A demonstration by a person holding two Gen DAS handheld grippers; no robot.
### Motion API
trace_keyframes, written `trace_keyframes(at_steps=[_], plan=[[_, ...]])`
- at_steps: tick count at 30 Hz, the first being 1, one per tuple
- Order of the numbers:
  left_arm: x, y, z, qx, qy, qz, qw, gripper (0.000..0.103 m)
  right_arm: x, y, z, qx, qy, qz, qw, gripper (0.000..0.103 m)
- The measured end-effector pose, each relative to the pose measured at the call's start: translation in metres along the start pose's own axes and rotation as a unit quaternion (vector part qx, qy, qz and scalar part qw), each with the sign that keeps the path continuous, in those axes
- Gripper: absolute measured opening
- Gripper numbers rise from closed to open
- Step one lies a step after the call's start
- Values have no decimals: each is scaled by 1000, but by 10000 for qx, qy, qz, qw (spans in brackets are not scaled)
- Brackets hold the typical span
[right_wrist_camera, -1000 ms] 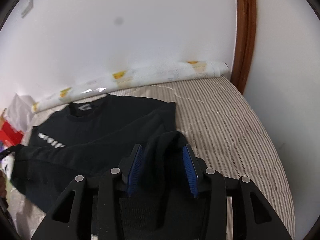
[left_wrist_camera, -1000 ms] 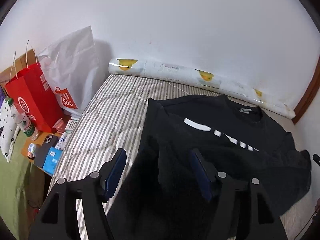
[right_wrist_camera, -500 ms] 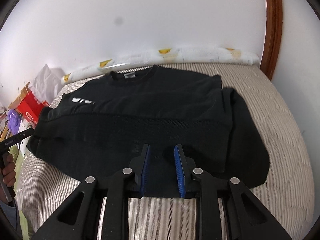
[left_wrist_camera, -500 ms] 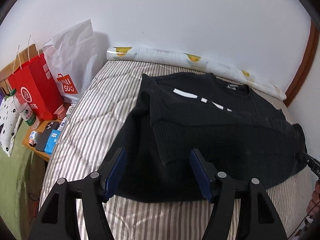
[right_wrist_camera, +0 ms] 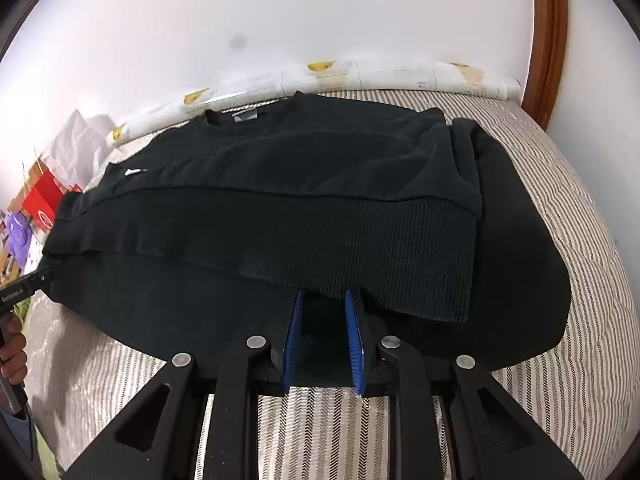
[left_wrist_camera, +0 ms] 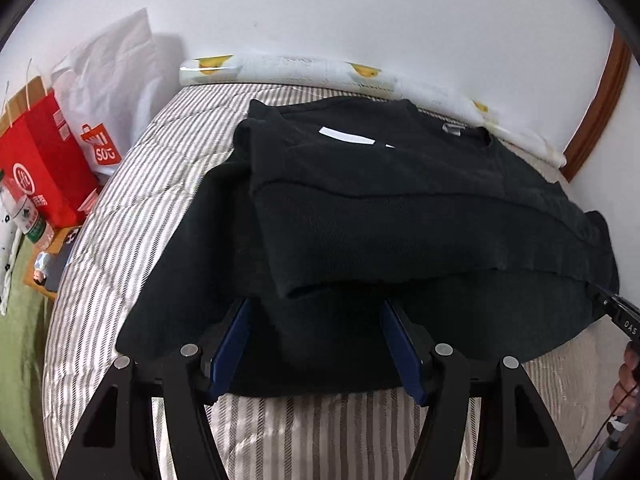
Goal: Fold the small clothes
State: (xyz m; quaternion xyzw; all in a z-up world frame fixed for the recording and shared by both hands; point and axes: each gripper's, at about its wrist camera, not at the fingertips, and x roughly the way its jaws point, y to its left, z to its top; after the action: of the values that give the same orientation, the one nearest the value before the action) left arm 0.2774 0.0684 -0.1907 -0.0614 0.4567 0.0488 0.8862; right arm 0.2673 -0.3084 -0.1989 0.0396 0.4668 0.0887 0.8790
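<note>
A black sweater [left_wrist_camera: 400, 216] lies on the striped bed, its ribbed hem folded up over the body; it also shows in the right wrist view [right_wrist_camera: 320, 200]. My left gripper [left_wrist_camera: 316, 312] is open, its blue pads wide apart just above the near edge of the sweater, holding nothing. My right gripper [right_wrist_camera: 322, 304] has its blue pads closer together, still with a gap, at the folded hem's near edge; no cloth is clearly pinched between them. The other gripper's tip shows at each view's side edge.
The striped mattress [left_wrist_camera: 132, 216] runs to a white wall with a rolled printed mat [left_wrist_camera: 320, 72] along it. Red and white shopping bags [left_wrist_camera: 52, 160], a bottle and small items stand left of the bed. A wooden door frame [right_wrist_camera: 548, 32] is at the right.
Both grippers carried the hem forward, laid it over the sweater's body and drew back toward the near edge. The left gripper stayed open; the right gripper let go of the cloth.
</note>
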Motion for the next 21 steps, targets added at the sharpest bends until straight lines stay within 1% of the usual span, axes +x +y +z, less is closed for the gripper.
trace_keyframes(at_steps=[4,6,10,13,17,19,21], plan=[[8,-2,8,45,-43,75,10000,66,5,0,2,-35,-13,-50,10000,20],[12,-2,14,16,12,17,10000,66,6,-2,7,25,-57,2,10000,20],[21,-2,26,17,-54,-29,10000,66,10,-4,22,64,-197,6,9998,19],[31,-2,40,-22,-85,-17,10000,66,21,-5,39,33,-272,-41,9996,19],[44,-4,62,-15,-154,-22,9999,66,43,-7,62,83,-250,-45,9996,19],[50,-4,73,-53,-184,-52,9998,66,55,-13,77,145,-218,6,9997,18],[56,-1,85,-135,-266,-91,9995,66,68,-18,92,225,-190,114,9995,15]])
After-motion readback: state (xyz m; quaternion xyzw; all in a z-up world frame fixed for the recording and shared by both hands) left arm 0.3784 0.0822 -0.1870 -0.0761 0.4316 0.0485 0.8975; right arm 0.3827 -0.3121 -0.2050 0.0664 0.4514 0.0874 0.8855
